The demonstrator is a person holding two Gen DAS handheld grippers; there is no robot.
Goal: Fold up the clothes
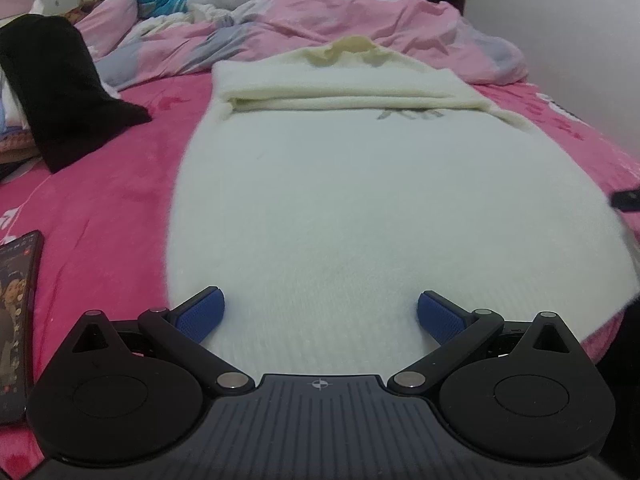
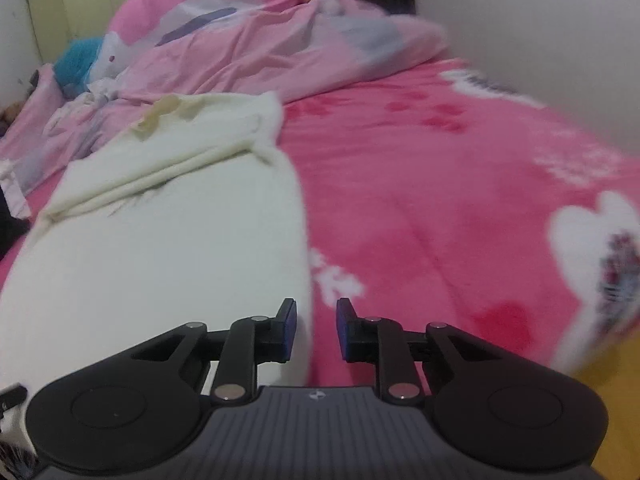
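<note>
- The cream sweater lies spread flat on the hot-pink bedspread, hem end nearest the cameras; both sleeves are folded across the chest into a thick band at the far end, the yellowish collar poking out just beyond it
- Left gripper hangs right over the hem, angled down; jaws wide apart, blue pads on either side and nothing but flat knit showing between them; no fabric pinched
- Right gripper sits at the sweater's right edge; jaws narrow, a slim gap between the pads; the left fingertip is over white knit, the right one over pink bedspread; the sweater's border runs just beside the gap, but the pads press on nothing that can be seen; the picture is a bit blurred here
- Off to the left in the left wrist view, a black garment is draped over a heap, well apart from the sweater; a phone with a lit screen lies on the bedspread near the left gripper's body
- Behind the sweater, a rumpled pink quilt fills the head of the bed, touching the collar end; a teal bundle sits further back
- A small dark object shows at the sweater's right margin; too little of it is visible to name
</note>
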